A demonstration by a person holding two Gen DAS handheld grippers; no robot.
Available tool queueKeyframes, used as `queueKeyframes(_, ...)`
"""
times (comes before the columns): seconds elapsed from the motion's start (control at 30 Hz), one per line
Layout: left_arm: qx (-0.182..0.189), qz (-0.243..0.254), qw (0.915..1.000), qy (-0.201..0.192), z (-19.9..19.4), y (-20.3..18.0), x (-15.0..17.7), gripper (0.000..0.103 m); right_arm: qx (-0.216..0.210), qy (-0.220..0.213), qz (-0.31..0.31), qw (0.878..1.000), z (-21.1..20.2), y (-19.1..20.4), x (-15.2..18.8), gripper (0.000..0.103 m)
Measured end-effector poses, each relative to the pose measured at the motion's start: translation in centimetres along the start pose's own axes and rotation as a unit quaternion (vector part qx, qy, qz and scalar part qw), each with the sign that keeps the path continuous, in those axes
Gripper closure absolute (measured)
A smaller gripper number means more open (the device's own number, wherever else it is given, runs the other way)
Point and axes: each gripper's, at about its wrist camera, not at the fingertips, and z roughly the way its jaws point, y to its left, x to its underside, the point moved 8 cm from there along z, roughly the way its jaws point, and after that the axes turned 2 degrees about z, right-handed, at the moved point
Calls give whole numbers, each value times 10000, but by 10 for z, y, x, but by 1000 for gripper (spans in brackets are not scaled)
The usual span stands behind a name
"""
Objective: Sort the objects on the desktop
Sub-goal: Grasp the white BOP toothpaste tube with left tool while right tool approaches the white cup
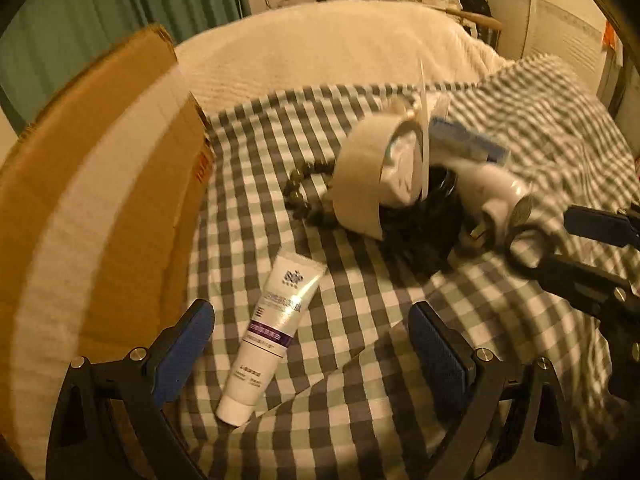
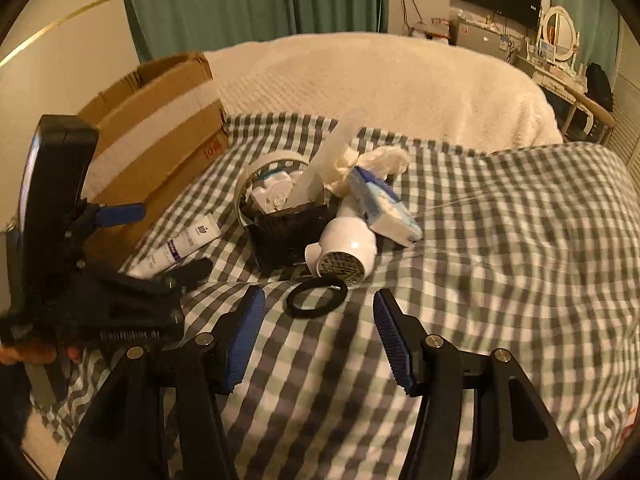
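A checked cloth point(image 2: 500, 240) is shown spread over a bed, with the items to be sorted gathered in a loose heap beside a cardboard box point(image 2: 160, 120).

Risks. The heap is tightly interleaved: a roll of tape point(image 1: 360, 184), a black basket point(image 2: 288, 232), crumpled tissue point(image 2: 380, 160), a blue-and-white packet point(image 2: 384, 208) and a white plug point(image 2: 348, 256) are seen touching or overlapping. If one piece is drawn out, its neighbours could be dragged or toppled, and the basket could be tipped so that its contents spill. The soft, wrinkled cloth may be pinched together with any flat item, notably the black hair tie point(image 2: 316, 298), which lies flat just ahead of the right gripper point(image 2: 320, 336). A string of dark beads point(image 1: 308, 196) is half hidden behind the tape roll and could be snagged. The two tools are close together, so a clash is possible if both are brought to the heap at once.

Grippers. The right gripper is held partly open and empty, with nothing touched by its blue pads. The left gripper point(image 1: 312, 344) is spread wide and empty above the white cream tube point(image 1: 272, 336), which lies between its fingers in that view, apart from the heap and near the box; no contact with the pads is visible.
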Motion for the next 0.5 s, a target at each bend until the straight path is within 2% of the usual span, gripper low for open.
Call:
queueKeyframes(0.27,310,-240,9990,204,20,8,8,3,234,166,-59,9996,24,2,0,47)
queueKeyframes(0.3,318,-266,9988,244,23,9,8,3,298,162,-77,9994,25,2,0,50)
queueKeyframes(0.37,429,-356,9978,355,28,11,11,5,466,145,-146,9987,25,-1,1,62)
queueKeyframes(0.4,507,-421,9969,419,31,13,12,7,509,141,-167,9985,25,-2,1,68)
queueKeyframes(0.47,558,-639,9953,468,32,20,14,26,477,125,-135,9987,24,-4,3,70)
queueKeyframes(0.5,624,-745,9942,464,32,24,16,32,471,92,-121,9988,22,-4,3,78)
